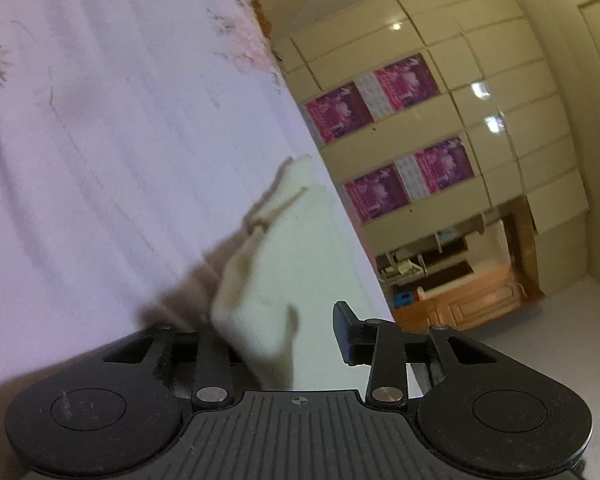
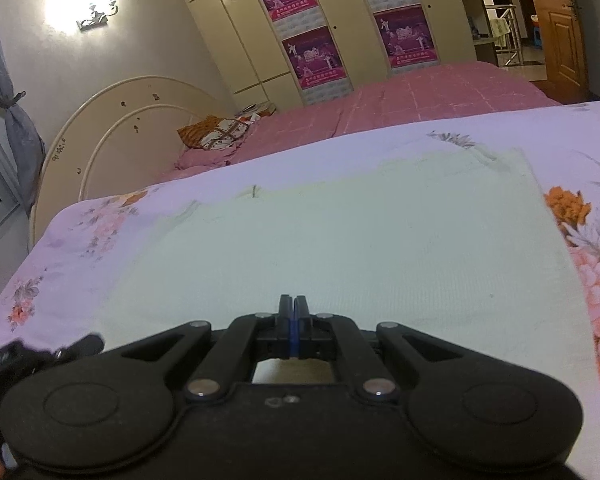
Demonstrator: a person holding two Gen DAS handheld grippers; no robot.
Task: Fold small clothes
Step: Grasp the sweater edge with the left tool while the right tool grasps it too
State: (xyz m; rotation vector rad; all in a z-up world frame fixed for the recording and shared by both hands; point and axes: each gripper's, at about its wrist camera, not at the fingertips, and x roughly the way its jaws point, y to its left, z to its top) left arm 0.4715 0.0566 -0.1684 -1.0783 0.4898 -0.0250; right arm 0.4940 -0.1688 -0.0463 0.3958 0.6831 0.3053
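- your left gripper (image 1: 284, 332) has its jaws spread wide; the right-hand finger (image 1: 344, 332) stands clear, while the other finger is hidden behind cloth.
- a fold of the pale mint-green ribbed cotton garment (image 1: 272, 280) bunches up between those spread fingers, blurred, and i cannot tell whether either pad touches it.
- in the left wrist view the garment runs from the gripper up along the edge of the white bedsheet with pink and orange flower print (image 1: 112, 120), with a thin seam or strap showing near its far end.
- your right gripper (image 2: 293, 312) has its two fingers pressed together, a blue strip showing between them; i cannot tell whether they pinch any cloth.
- in the right wrist view the garment (image 2: 360, 240) lies spread flat on the flowered sheet (image 2: 588, 216), directly under and ahead of the fingertips, its far edge a little uneven.
- beyond the sheet sits a bed with a pink checked cover (image 2: 420, 96) and a cream wardrobe with purple posters (image 2: 312, 44).
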